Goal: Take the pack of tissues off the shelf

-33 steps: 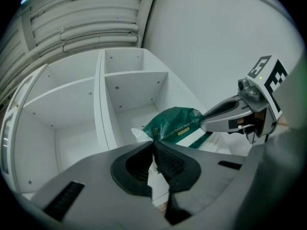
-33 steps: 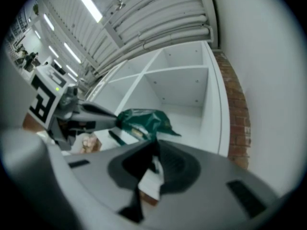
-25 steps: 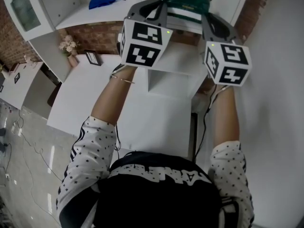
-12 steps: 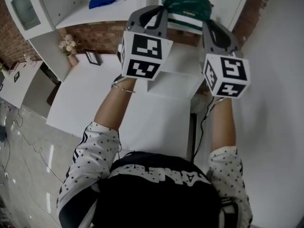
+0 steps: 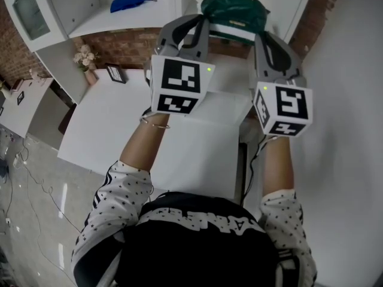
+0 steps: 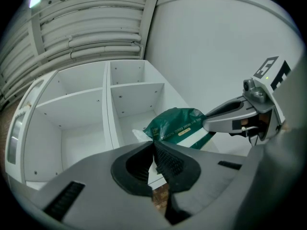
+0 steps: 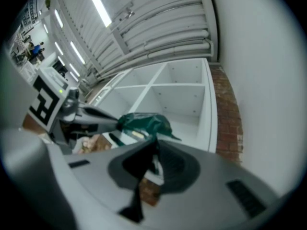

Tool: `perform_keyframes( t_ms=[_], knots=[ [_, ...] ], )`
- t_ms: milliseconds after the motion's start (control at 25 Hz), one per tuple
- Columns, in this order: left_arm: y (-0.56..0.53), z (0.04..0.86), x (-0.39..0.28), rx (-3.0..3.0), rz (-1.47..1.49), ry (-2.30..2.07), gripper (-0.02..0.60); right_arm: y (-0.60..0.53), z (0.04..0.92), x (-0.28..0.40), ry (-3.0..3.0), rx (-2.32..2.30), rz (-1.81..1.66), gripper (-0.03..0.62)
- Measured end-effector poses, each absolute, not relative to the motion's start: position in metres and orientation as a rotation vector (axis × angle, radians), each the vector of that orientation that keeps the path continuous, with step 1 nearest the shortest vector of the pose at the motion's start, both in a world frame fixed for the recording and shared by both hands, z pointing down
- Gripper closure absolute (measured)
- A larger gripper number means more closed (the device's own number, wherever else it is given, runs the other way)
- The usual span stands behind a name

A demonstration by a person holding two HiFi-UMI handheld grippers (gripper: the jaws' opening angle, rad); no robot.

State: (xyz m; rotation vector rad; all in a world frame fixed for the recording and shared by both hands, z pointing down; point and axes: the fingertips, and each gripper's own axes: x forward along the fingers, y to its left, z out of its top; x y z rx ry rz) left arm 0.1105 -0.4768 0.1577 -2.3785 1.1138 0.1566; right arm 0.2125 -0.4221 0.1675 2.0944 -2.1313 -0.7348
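A white shelf unit (image 5: 108, 20) of open compartments stands against a brick wall (image 5: 128, 43), above a white table (image 5: 119, 130). The green pack of tissues (image 5: 233, 8) is at the front edge of the lower right compartment, right of the upright divider (image 6: 109, 114); whether it touches the board cannot be told. The left gripper (image 6: 154, 145) is pinched on one end of the pack and the right gripper (image 7: 156, 145) on the other. A blue cloth (image 5: 128, 2) lies one compartment over. A picture frame (image 5: 116, 73) and flowers (image 5: 87, 58) sit beside the table. The pack's pale print and yellow label (image 6: 183, 132) are too small to read.
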Motion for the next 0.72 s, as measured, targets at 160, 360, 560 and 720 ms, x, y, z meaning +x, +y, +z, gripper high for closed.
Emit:
perform_keyframes(
  t_ms=[160,360,560,720],
  knots=[
    [-0.470,0.155,0.107,-2.379,0.164,1.110,0.541,-0.415,0.167,0.209,-2.134,2.095,-0.738,0.537],
    [-0.467,0.157,0.106,-2.398,0.163,1.112,0.541,-0.411,0.167,0.207,-2.133,2.099,-0.728,0.537],
    [-0.466,0.163,0.104,-2.425,0.163,1.119,0.543,-0.406,0.172,0.204,-2.154,2.095,-0.721,0.537],
    [-0.462,0.171,0.102,-2.433,0.171,1.124,0.543,-0.403,0.180,0.203,-2.159,2.098,-0.714,0.539]
  ],
)
